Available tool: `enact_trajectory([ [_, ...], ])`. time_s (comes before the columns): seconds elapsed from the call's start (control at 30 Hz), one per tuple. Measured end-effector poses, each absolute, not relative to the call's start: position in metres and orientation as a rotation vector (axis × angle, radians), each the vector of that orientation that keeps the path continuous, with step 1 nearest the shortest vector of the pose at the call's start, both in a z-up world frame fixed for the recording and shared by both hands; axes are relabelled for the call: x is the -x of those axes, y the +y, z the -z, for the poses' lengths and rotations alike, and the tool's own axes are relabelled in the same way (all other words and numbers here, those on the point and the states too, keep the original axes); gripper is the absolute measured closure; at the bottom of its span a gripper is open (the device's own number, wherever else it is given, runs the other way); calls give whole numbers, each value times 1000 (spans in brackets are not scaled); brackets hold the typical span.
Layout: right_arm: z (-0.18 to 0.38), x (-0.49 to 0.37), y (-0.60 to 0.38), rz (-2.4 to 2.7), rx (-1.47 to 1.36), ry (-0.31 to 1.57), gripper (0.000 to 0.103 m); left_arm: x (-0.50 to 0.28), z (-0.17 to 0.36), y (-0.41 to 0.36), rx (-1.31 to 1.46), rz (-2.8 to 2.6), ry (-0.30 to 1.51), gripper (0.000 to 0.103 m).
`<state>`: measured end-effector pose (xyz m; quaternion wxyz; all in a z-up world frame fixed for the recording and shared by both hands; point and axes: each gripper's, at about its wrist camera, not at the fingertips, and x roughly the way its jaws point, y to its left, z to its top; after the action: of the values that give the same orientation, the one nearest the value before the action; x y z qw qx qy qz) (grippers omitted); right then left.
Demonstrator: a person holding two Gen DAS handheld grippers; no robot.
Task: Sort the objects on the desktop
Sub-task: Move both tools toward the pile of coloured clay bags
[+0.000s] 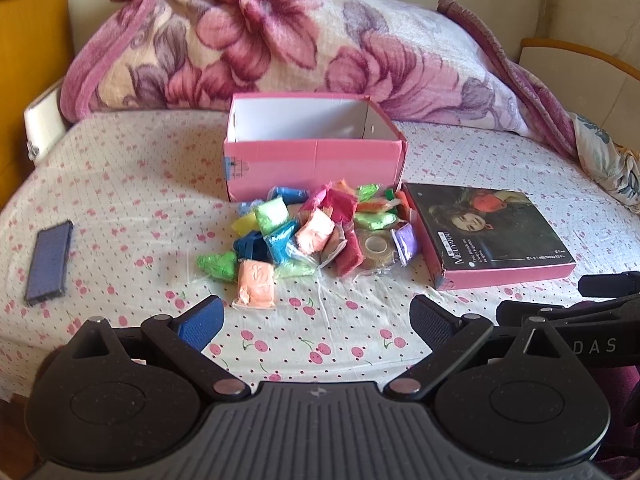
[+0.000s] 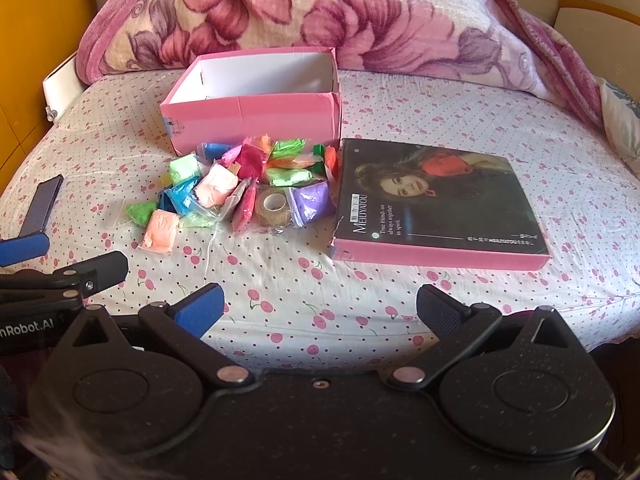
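An open pink box (image 1: 316, 156) (image 2: 256, 114) stands on the bed, empty as far as I can see. In front of it lies a pile of several coloured clay packets (image 1: 316, 232) (image 2: 240, 184), with a brown tape roll (image 1: 376, 248) (image 2: 274, 204) among them. A peach packet (image 1: 256, 284) (image 2: 160, 232) lies nearest. The box lid (image 1: 496, 232) (image 2: 436, 204), dark with a woman's picture, lies to the right. My left gripper (image 1: 316, 320) is open and empty, short of the pile. My right gripper (image 2: 320, 312) is open and empty, in front of the lid.
A dark blue flat case (image 1: 50, 262) (image 2: 42, 208) lies on the cherry-print sheet (image 1: 120, 184) at the left. A folded floral blanket (image 1: 280, 40) (image 2: 320, 16) lies behind the box. Yellow furniture (image 1: 32, 48) stands at the far left.
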<state>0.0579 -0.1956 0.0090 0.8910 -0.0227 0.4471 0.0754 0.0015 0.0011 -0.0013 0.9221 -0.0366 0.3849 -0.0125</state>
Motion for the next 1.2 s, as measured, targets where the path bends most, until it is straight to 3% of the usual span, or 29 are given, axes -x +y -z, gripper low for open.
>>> enact_trajectory([
  [0.6, 34, -125, -184, -289, 54, 975, 1, -68, 46, 39, 123, -14, 839, 3],
  [0.77, 45, -136, -175, -369, 91, 910, 1, -82, 58, 41, 62, -4, 840, 3],
  [1.2, 72, -170, -155, -496, 129, 914, 1, -104, 96, 72, 192, 15, 888, 3],
])
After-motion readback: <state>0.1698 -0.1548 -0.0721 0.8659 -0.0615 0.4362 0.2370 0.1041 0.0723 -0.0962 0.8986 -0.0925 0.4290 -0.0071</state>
